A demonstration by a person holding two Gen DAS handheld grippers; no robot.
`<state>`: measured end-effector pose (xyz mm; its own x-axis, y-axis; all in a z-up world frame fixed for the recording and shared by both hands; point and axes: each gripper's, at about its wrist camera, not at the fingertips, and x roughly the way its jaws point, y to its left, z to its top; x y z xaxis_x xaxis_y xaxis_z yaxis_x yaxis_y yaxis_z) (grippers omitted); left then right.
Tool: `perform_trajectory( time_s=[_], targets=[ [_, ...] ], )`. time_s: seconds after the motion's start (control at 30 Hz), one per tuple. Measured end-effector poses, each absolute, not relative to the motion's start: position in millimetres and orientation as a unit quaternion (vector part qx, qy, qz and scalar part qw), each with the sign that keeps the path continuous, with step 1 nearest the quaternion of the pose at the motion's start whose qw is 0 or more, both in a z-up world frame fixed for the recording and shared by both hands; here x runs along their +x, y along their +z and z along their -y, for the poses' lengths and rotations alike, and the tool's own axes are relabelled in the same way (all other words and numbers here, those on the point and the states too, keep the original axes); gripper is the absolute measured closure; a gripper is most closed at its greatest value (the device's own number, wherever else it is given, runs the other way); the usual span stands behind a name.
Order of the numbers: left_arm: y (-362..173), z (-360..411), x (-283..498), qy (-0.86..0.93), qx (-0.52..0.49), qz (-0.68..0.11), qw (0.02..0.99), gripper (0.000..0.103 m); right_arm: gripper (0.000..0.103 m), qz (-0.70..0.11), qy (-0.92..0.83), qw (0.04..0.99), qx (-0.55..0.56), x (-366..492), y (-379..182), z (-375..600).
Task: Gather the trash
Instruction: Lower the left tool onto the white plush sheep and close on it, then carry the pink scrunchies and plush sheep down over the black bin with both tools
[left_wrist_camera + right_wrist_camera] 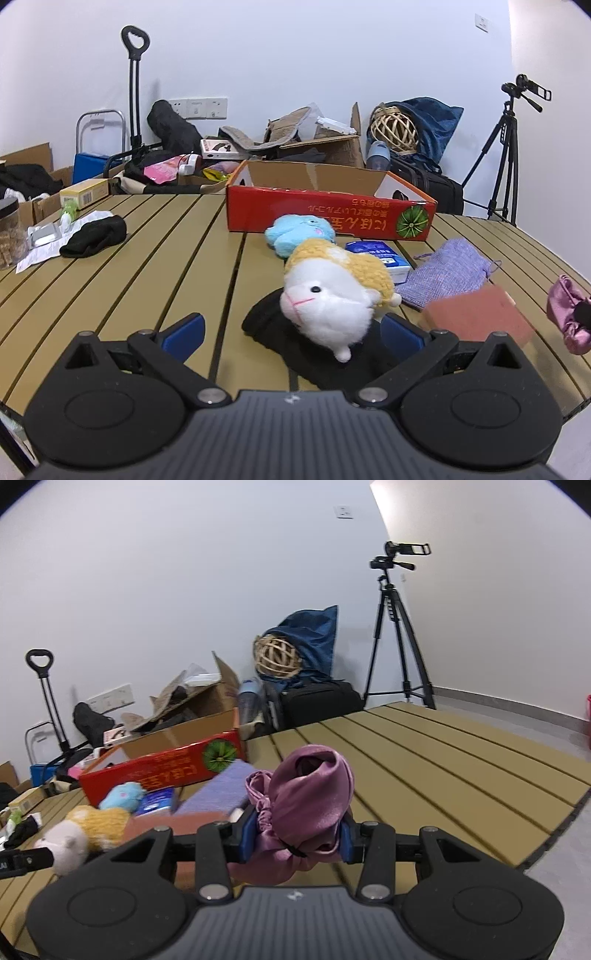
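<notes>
Right claw [295,836]: clenched on a pink satin drawstring pouch [310,797], one blue pad [248,834] on each flank, the gathered neck bunched by the left pad.
Pouch position: lifted clear of the slatted tan surface [424,760], near its right end; in the left wrist view it shows as a pink bundle at the far right edge [565,314].
Pouch handling: by its look light, limp and slippery; satin may creep between smooth pads, so the ruched neck or cord is probably the surest place to hold.
Left claw [291,332]: released, jaws spread wide, gripping nothing; a white plush animal with a yellow knitted hat [332,295] lies between the pads on a black cloth [314,354].
Plush handling: soft, squashy, light; the body would take a pinch well.
Nearby: blue plush [299,234], blue tissue pack [376,254], lilac woven pouch [443,273], blurred reddish-brown block [476,314].
Likely bin: red cardboard box [328,214], open-topped, at the far edge.
Writing: the box carries yellow East Asian characters, upside down, beside a green melon picture; I cannot read them.
</notes>
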<state>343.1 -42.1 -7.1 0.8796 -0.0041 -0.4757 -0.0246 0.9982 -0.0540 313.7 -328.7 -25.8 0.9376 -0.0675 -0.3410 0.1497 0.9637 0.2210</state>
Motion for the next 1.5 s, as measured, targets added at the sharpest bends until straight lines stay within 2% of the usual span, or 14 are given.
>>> perform_trajectory(
  time_s=[0.27, 0.6, 0.67, 0.77, 0.9, 1.5],
  targets=[
    [-7, 51, 357, 0.011, 0.0, -0.235, 0.972, 0.0, 0.062, -0.173, -0.065, 0.974, 0.128, 312, -33, 341],
    [-16, 56, 387, -0.016, 0.002, -0.262, 0.965, 0.0, 0.061, -0.182, -0.062, 0.974, 0.121, 321, -38, 331],
    [-18, 57, 391, -0.019, 0.0, -0.267, 0.963, 0.003, 0.061, -0.185, -0.062, 0.974, 0.119, 324, -39, 329],
    [-20, 57, 393, -0.023, -0.002, -0.269, 0.963, 0.014, 0.061, -0.186, -0.062, 0.974, 0.118, 325, -40, 328],
    [-22, 56, 395, -0.037, -0.006, -0.275, 0.961, 0.044, 0.061, -0.189, -0.059, 0.973, 0.115, 327, -41, 326],
    [-13, 56, 368, -0.038, -0.007, -0.225, 0.974, 0.047, 0.061, -0.181, -0.056, 0.975, 0.118, 317, -38, 331]
  ],
)
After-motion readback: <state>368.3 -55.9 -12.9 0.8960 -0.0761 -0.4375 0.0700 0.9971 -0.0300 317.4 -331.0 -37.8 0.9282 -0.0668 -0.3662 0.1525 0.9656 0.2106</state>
